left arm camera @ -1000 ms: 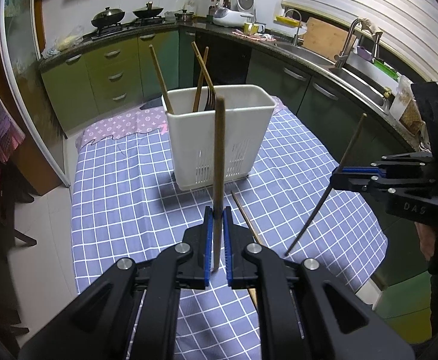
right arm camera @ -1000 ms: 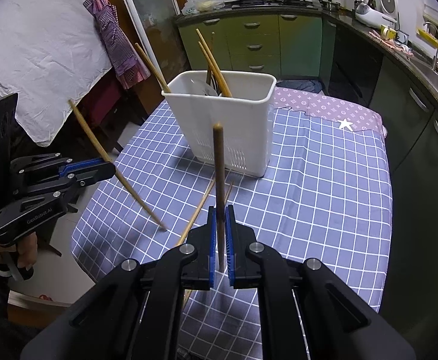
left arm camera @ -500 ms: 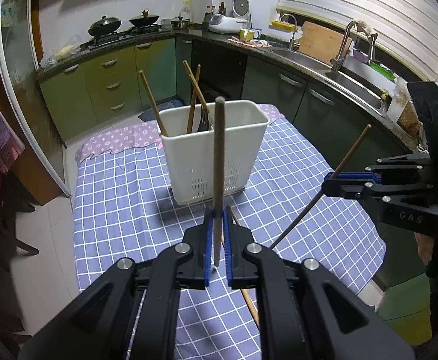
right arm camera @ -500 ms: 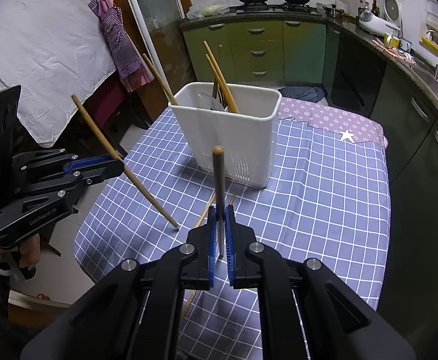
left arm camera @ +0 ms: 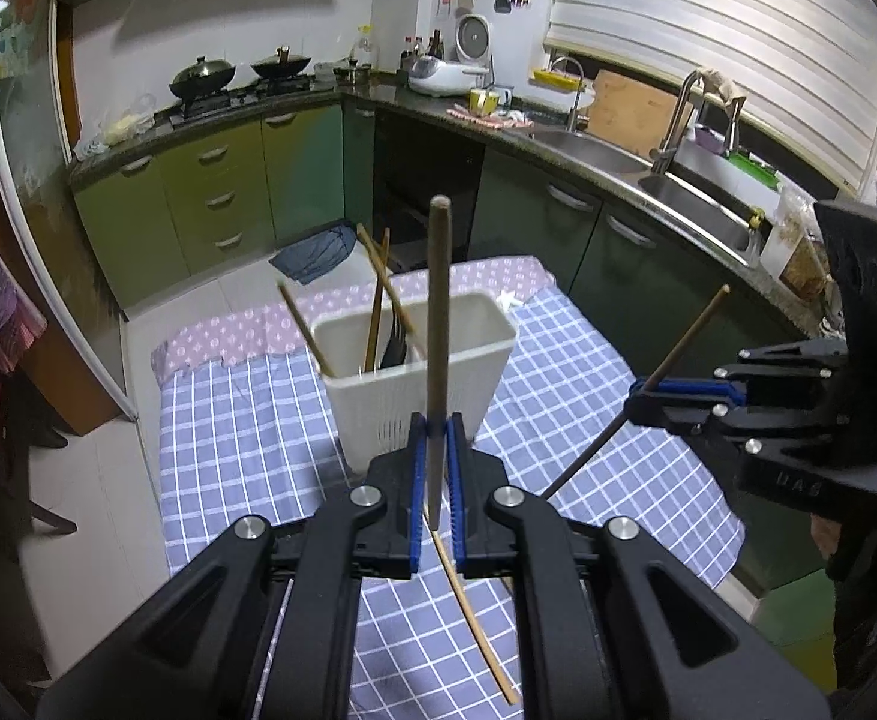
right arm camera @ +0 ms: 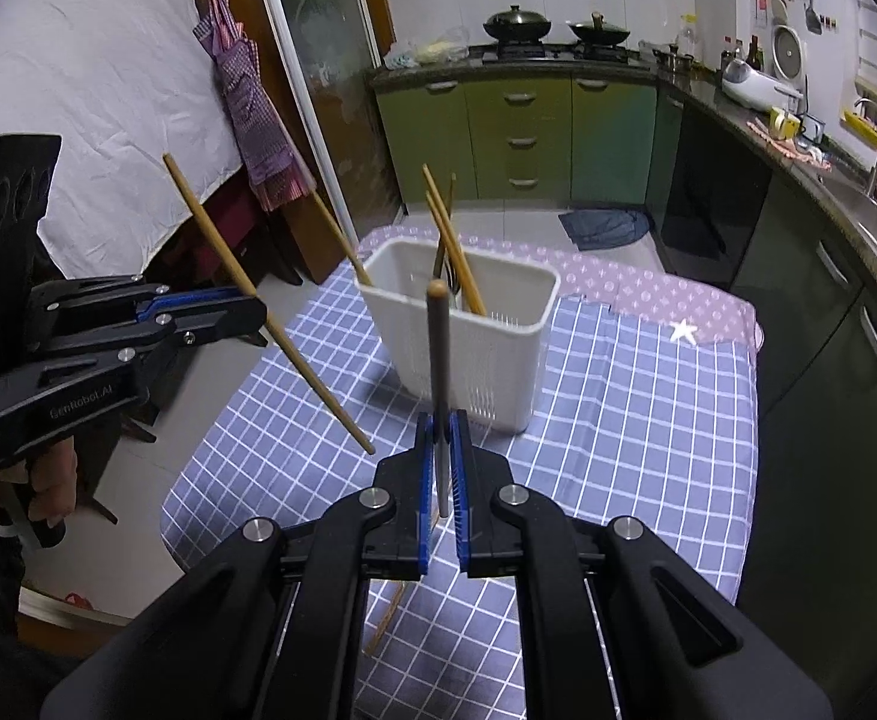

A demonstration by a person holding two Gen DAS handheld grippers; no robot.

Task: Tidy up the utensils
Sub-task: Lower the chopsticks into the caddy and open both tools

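I've lifted both grippers clear of the checked cloth (left arm camera: 246, 438), left gripper (left arm camera: 432, 468) and right gripper (right arm camera: 443, 468) each clenched on a chopstick (left arm camera: 438, 324), white holder (left arm camera: 474, 360) at 12 o'clock, drop-in comes next.

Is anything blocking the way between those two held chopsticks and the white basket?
Nothing visible. Each wooden chopstick hangs in air before the white plastic basket; its open top already holds leaning chopsticks, with room beside them.
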